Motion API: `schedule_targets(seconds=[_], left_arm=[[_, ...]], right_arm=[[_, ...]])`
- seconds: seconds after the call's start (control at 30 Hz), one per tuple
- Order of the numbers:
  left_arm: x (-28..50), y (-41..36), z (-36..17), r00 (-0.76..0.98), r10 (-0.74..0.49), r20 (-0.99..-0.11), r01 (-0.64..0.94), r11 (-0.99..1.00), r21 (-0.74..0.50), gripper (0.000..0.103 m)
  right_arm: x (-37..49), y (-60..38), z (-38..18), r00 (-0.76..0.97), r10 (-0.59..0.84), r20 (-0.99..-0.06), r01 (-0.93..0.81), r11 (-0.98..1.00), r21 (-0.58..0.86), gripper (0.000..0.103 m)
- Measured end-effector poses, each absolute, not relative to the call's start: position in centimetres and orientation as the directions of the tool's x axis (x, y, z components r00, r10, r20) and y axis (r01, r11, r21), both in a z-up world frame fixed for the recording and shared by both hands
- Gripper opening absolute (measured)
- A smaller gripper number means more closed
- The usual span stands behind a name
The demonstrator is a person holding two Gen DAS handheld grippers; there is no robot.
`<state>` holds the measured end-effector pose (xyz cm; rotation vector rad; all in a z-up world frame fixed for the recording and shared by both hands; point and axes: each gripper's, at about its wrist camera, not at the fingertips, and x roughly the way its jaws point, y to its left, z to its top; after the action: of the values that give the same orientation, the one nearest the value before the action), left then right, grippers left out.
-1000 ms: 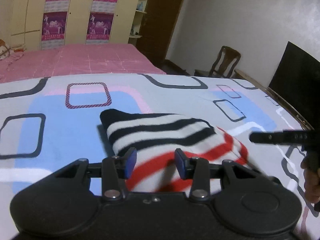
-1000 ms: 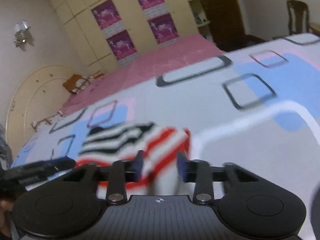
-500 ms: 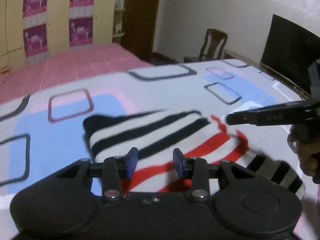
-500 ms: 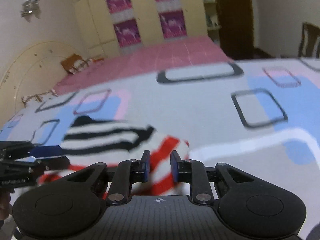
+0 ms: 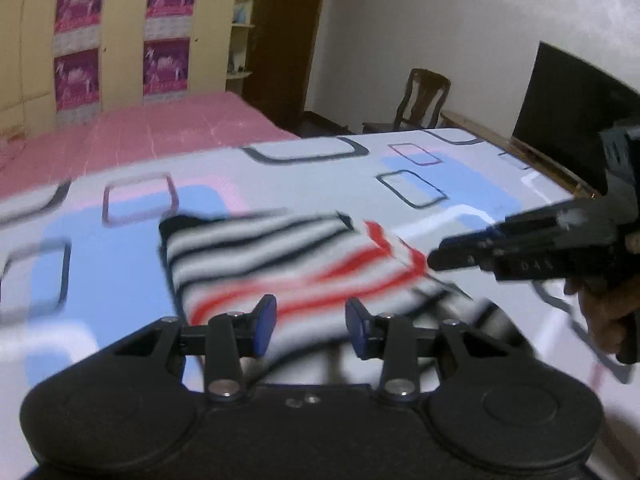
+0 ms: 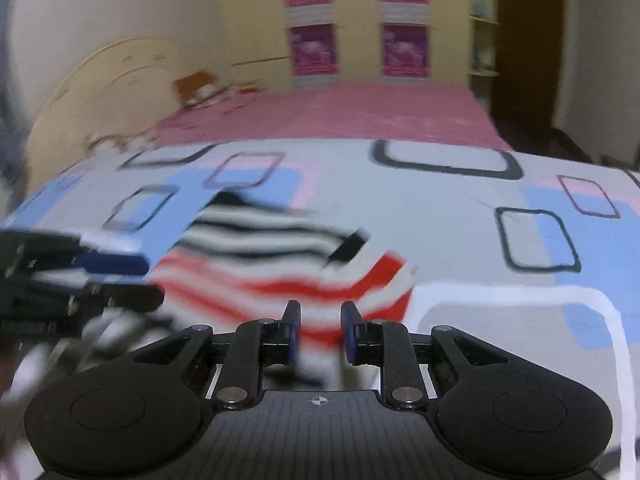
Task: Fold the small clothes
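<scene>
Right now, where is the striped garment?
In both wrist views the striped garment lies on the patterned bedsheet, just ahead of each gripper, in front of the pink bed.

The garment (image 5: 280,268) lies on the bed (image 5: 304,184) before you; the chair (image 5: 420,98) stands behind it.
</scene>
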<state>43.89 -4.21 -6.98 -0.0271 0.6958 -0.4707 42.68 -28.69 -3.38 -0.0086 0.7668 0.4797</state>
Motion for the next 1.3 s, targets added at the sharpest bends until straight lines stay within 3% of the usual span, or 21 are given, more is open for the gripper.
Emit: schedule_targets(seconds=[0.03,0.07,0.13,0.23,0.4,0.57,0.63,0.87,1.3], left_arm=[[42.7,-4.4,-7.5,0.658,-0.426,-0.621,0.407,0.895,-0.183,0.032],[42.0,-4.9,-8.4,0.649,-0.401,-0.646,0.408,0.901,-0.149,0.032],[41.4,-5.7,-10.1,0.650,-0.357,-0.671,0.408,0.909,-0.089,0.029],[41.6,-6.6,-9.4,0.658,-0.316,-0.683,0.389,0.920,-0.051,0.028],[38.6,-6.2,-7.9,0.665,-0.296,-0.686,0.370,0.928,-0.041,0.027],[35.3,-5.8,-9.0,0.641,-0.262,-0.721,0.327,0.944,-0.052,0.026],[35.2,-6.0,-10.0,0.623,-0.247,-0.742,0.310,0.949,-0.056,0.023],[35.4,-6.5,-11.1,0.634,-0.200,-0.747,0.259,0.965,-0.039,0.023],[35.1,-8.2,-9.5,0.642,-0.120,-0.757,0.228,0.973,0.040,0.022]], right_arm=[[41.6,-28.4,-3.6,0.603,0.423,-0.676,-0.437,0.885,0.164,0.005],[40.7,-28.2,-4.5,0.580,0.408,-0.705,-0.452,0.881,0.138,0.000],[40.0,-27.8,-7.4,0.563,0.336,-0.755,-0.448,0.892,0.063,0.000],[40.2,-28.0,-6.9,0.576,0.354,-0.737,-0.428,0.898,0.097,0.000],[37.0,-29.3,-4.1,0.592,0.412,-0.693,-0.478,0.872,0.110,0.000],[34.3,-29.6,-5.9,0.528,0.412,-0.743,-0.501,0.857,0.119,0.000],[34.3,-29.5,-7.8,0.508,0.379,-0.774,-0.495,0.863,0.097,0.000],[34.6,-29.7,-8.4,0.511,0.413,-0.754,-0.494,0.859,0.136,0.000],[34.3,-30.5,-7.1,0.518,0.429,-0.740,-0.515,0.847,0.131,0.000]])
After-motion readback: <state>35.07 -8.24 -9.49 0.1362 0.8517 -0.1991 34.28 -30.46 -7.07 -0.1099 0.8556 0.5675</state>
